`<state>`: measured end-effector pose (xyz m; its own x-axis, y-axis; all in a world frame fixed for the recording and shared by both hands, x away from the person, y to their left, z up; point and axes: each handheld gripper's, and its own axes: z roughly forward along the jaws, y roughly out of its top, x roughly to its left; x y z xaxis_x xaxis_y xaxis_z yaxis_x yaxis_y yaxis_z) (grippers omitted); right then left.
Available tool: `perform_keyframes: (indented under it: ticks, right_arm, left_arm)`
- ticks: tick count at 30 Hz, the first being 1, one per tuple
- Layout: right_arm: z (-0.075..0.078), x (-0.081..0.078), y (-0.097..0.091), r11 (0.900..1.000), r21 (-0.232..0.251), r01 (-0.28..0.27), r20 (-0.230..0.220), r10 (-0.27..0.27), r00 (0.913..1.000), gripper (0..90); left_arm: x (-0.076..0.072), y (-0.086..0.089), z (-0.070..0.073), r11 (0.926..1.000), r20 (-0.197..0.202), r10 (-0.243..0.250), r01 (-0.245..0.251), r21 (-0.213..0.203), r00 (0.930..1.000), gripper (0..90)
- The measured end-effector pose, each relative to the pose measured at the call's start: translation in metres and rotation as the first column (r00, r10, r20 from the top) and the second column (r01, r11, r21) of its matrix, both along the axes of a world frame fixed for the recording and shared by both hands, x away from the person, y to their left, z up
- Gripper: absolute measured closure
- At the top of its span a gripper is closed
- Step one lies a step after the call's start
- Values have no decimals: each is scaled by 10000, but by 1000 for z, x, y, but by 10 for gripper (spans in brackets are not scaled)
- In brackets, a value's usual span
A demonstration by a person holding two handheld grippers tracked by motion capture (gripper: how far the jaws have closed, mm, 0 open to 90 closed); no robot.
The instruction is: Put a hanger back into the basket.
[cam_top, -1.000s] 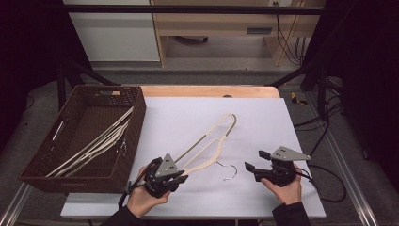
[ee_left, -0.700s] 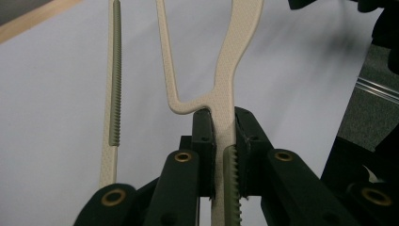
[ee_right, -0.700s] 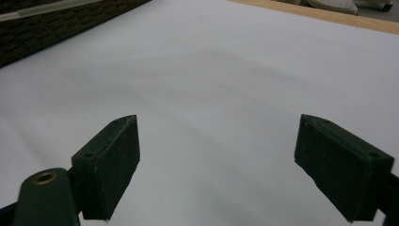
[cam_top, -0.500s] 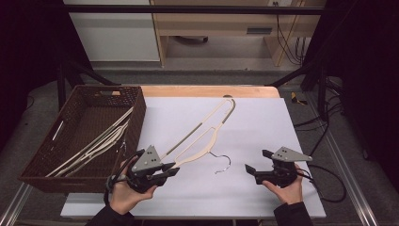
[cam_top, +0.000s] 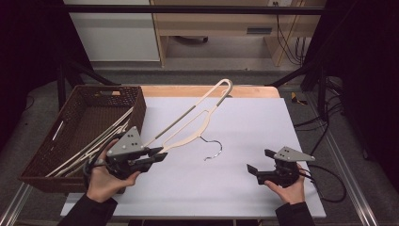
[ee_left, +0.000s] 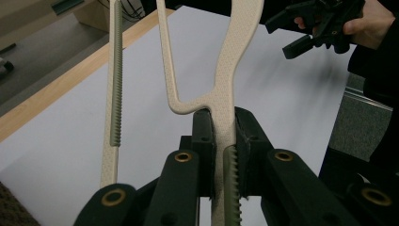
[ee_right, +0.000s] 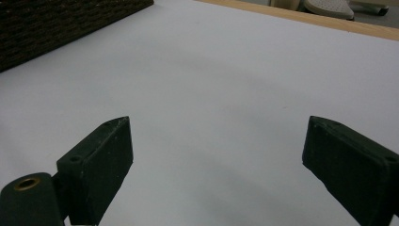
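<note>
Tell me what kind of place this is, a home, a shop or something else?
Most likely a lab or recording workspace, not a home. A white-topped table stands in a dark metal frame, cables hang behind it, and a person works a cream hanger with the hand-held left gripper.

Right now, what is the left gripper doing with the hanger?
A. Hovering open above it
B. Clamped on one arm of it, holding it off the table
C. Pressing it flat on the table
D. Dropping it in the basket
B: the left gripper has its jaws shut on an arm of the hanger, which slants up over the table with its hook hanging free.
</note>
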<state>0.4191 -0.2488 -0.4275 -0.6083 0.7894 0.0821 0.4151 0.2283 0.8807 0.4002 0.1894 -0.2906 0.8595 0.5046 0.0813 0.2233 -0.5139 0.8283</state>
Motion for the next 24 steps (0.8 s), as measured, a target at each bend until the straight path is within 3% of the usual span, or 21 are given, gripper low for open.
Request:
perform_keyframes:
  ticks: [11, 14, 24]
  right_arm:
    - [1, 0, -1, 9999, -106, 59, 58, -58, 10000, 91]
    - [2, 0, -1, 10000, -58, 29, 123, -29, 9999, 86]
    - [2, 0, -1, 10000, -75, 33, 186, -31, 9998, 71]
  left_arm:
    - [12, 49, 27, 9984, 429, 559, -563, 67, 9975, 801]
    - [18, 74, 28, 9964, 441, 832, -838, 115, 9956, 801]
    - [37, 126, 18, 9855, 231, 1640, -1648, 401, 9862, 801]
